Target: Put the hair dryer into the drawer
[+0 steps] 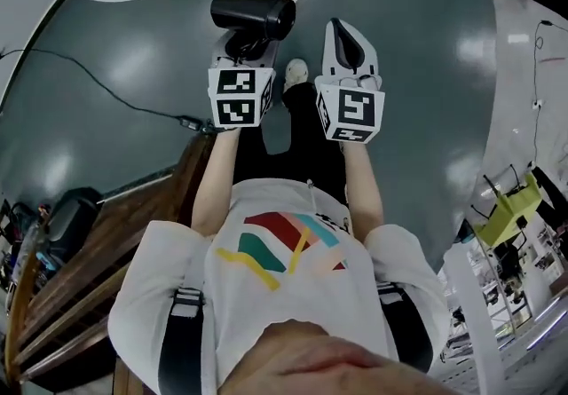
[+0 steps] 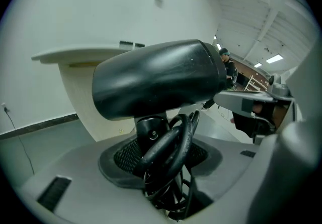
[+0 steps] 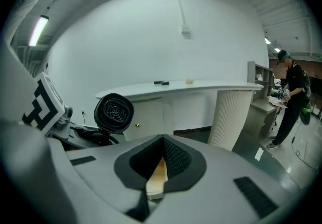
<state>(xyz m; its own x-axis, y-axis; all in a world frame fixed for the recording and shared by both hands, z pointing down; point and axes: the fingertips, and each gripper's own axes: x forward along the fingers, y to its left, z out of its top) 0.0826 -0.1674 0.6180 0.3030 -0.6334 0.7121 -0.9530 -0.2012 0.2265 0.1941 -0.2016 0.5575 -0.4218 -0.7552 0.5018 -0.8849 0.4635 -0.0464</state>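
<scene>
left hand-held gripper [image 1: 241, 47]: pinching hair dryer [image 1: 254, 11] | right hand-held gripper [image 1: 348, 40]: pressed together | both arms [image 1: 213, 182] outstretched

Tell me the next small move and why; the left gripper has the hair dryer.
Probably ease the right gripper, empty with jaws together, toward the small knob on the pale cabinet front under the white counter. The left gripper is clamped on the hair dryer handle, and no open drawer shows.
</scene>
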